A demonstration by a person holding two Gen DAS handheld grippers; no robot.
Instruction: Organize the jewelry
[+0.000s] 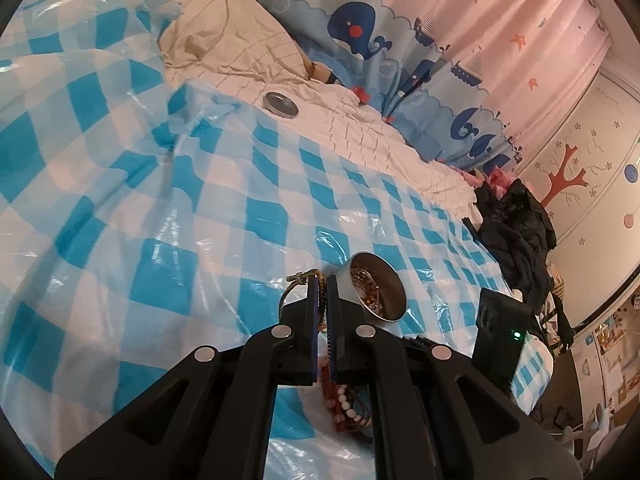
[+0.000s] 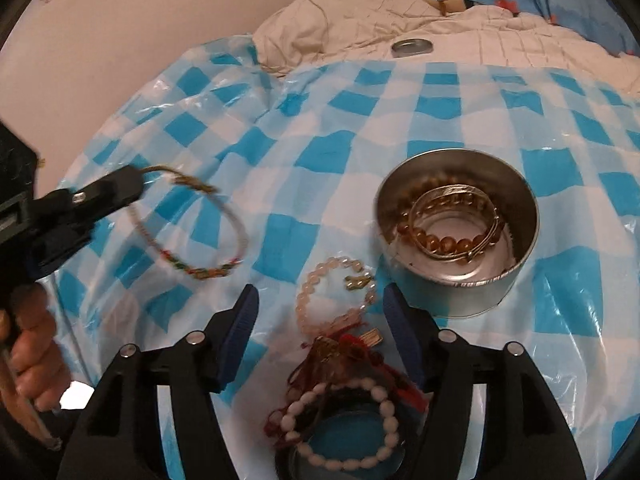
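My left gripper [image 1: 323,280] is shut on a braided cord bracelet [image 1: 298,280] and holds it above the checked sheet. In the right wrist view that gripper [image 2: 138,178] comes in from the left with the bracelet [image 2: 200,232] hanging from it. A round metal tin [image 2: 456,232] holds amber bead and gold bracelets; it also shows in the left wrist view [image 1: 376,286]. My right gripper [image 2: 320,312] is open over a pile of bracelets: a pale pink bead one [image 2: 320,292], a white bead one [image 2: 344,420] and red cords [image 2: 352,352].
The tin's lid [image 2: 412,46] lies on the cream quilt [image 2: 520,40] at the back. A blue and white checked plastic sheet [image 2: 360,128] covers the bed. A black box [image 1: 500,332] and dark clothes [image 1: 516,232] sit at the bed's right edge.
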